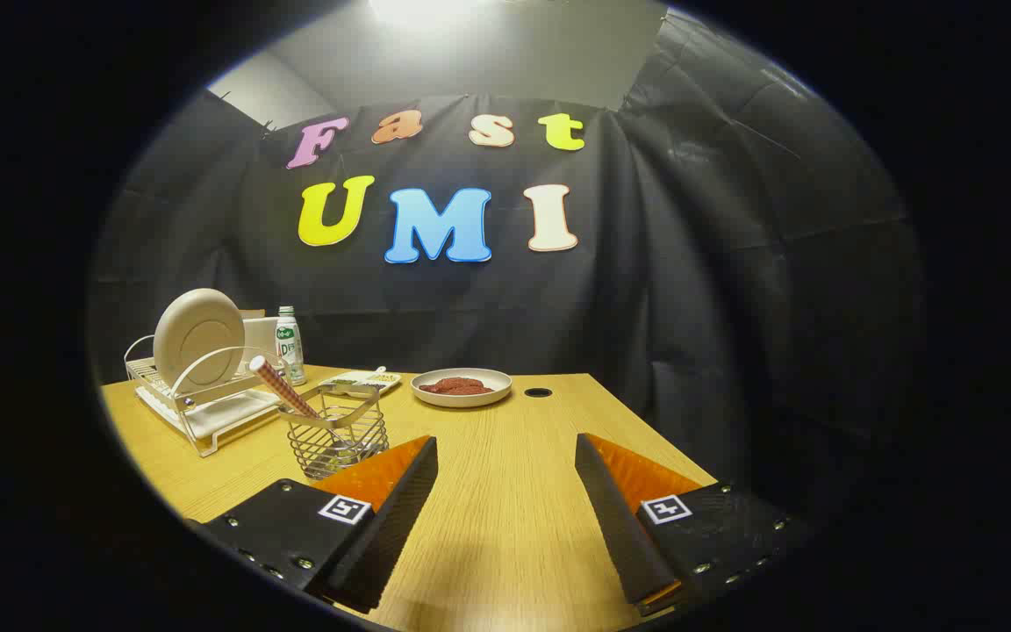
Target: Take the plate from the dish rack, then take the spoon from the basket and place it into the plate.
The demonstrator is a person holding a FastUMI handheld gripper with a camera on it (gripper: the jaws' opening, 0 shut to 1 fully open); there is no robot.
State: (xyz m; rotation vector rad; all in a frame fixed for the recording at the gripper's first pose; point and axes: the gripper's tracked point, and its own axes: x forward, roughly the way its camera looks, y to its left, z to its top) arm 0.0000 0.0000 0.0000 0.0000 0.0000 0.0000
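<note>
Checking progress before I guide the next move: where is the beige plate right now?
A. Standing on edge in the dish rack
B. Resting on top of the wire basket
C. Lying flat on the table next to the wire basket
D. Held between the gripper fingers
A: the plate stands on edge in the dish rack, beyond the wire basket, while the gripper is open over bare table, holding nothing.

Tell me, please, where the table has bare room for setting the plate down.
Bare wood lies between and just ahead of the open tongs, up to the dish of red food. It is crowded by the dish rack and wire basket.
</note>
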